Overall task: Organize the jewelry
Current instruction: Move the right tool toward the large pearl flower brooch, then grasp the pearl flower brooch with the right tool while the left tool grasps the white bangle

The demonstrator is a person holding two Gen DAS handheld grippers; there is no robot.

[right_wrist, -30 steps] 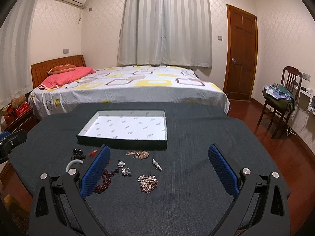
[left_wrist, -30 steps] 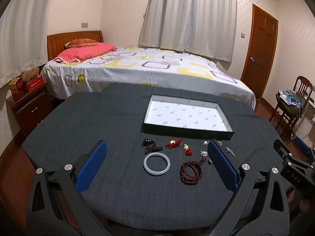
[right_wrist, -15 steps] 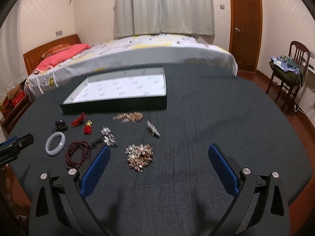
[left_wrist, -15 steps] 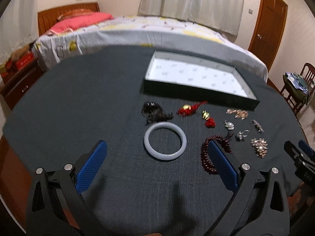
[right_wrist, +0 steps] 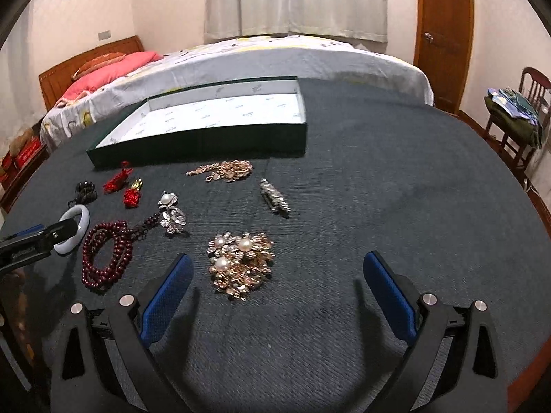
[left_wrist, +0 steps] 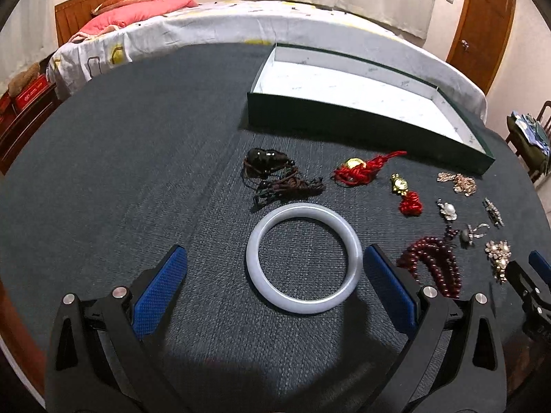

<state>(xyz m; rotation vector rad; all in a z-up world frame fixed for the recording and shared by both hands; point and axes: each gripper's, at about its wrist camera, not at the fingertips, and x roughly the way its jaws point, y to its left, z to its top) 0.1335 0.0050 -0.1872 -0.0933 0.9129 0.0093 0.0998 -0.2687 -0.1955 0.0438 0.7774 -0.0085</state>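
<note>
A pale jade bangle (left_wrist: 303, 258) lies flat on the dark cloth, between the blue pads of my open left gripper (left_wrist: 275, 272) and slightly ahead of them. Beyond it lie a black corded pendant (left_wrist: 275, 172), two red knot charms (left_wrist: 365, 170) and dark red beads (left_wrist: 434, 265). My right gripper (right_wrist: 277, 275) is open low over the cloth, with a pearl and gold cluster (right_wrist: 241, 261) between its pads, nearer the left one. A silver brooch (right_wrist: 275, 196) and a gold chain (right_wrist: 224, 171) lie farther on. The shallow green box (right_wrist: 206, 144) with a white lining holds nothing.
The round table (right_wrist: 413, 189) is covered in dark cloth. A bed (right_wrist: 275, 55) stands behind it, a wooden door (right_wrist: 444, 27) at the back right, and a chair (right_wrist: 516, 117) with clothes at the right. A nightstand (left_wrist: 24, 103) is at the left.
Both grippers have dropped and moved forward toward the table. The bangle now sits between the left pads, and the pearl cluster between the right pads. Both stay open.
</note>
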